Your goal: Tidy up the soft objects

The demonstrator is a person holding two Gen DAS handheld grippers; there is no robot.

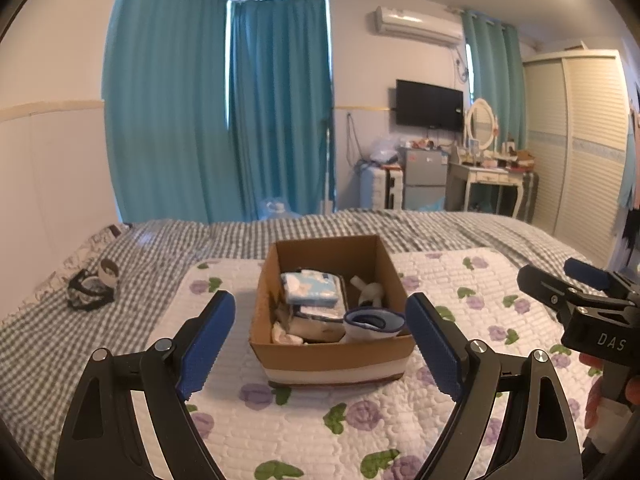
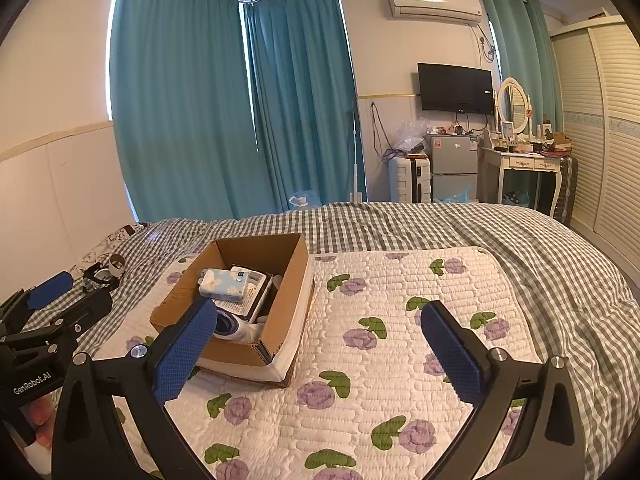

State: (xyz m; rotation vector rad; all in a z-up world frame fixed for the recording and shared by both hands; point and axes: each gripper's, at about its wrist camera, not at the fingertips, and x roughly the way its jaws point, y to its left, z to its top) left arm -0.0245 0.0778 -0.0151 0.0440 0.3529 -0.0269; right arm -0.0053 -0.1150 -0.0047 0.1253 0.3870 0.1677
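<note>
An open cardboard box (image 1: 332,354) (image 2: 285,312) sits on a white quilt with purple flowers (image 1: 360,420) (image 2: 380,352). Inside lie a light blue tissue pack (image 1: 310,288) (image 2: 224,284), flat packets, a rolled white and blue sock (image 1: 374,320) (image 2: 234,326) and a small white item (image 1: 370,292). My left gripper (image 1: 320,316) stands open in front of the box, its blue pads either side of it and apart from it. My right gripper (image 2: 320,320) is open over the quilt to the right of the box, holding nothing. Each gripper also shows at the edge of the other's view.
A grey checked bedspread (image 1: 152,248) (image 2: 500,232) covers the bed. A dark bundle with a round pale object (image 1: 94,284) (image 2: 104,272) lies at the left. Teal curtains, a wall TV (image 2: 455,88), a dressing table, a small fridge and a wardrobe stand beyond.
</note>
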